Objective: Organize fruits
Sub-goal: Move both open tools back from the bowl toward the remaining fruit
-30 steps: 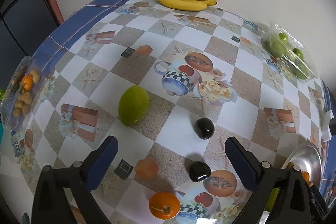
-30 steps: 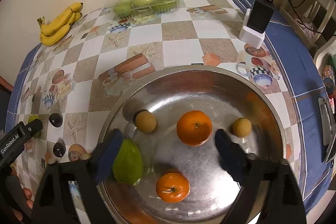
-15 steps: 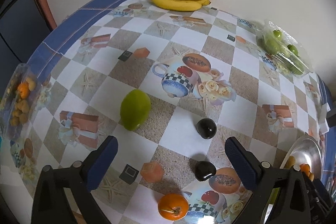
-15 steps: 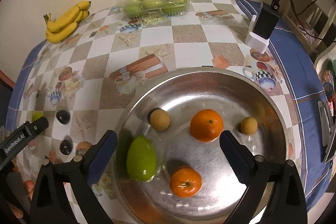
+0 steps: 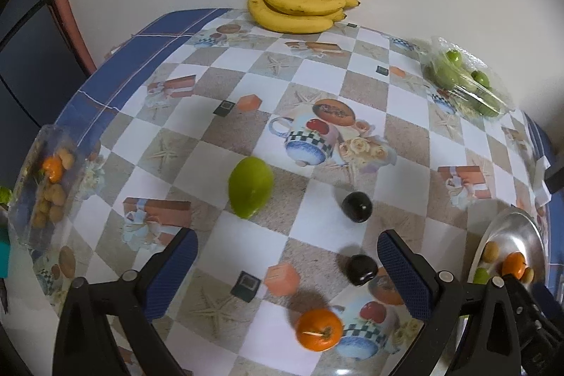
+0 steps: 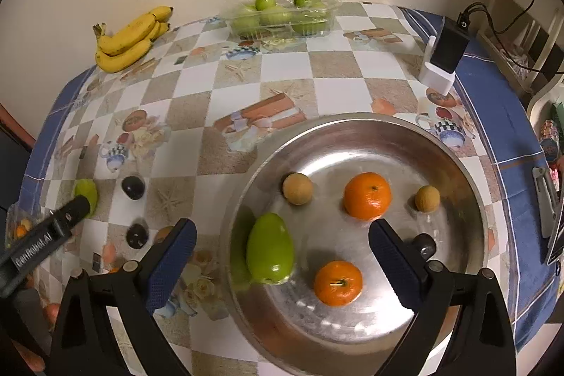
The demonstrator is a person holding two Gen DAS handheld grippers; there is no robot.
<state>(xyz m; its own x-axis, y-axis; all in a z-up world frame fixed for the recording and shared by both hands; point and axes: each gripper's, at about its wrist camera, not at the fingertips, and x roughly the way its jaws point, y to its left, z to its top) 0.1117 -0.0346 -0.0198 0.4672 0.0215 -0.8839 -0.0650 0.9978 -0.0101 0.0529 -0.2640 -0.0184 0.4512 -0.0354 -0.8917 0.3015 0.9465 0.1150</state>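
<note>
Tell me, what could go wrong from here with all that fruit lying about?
Loose round fruit may roll: the two dark plums and the orange lie free on the smooth tablecloth, so a nudge from the left hand-held gripper could send them off. In the metal bowl, the green mango rests near the rim; fruit dropped beside it might knock the others about.

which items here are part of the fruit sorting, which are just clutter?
Job:
bowl
green fruit
dark fruits
orange
bananas
green-fruit tray
left tray

Clutter:
charger
</note>
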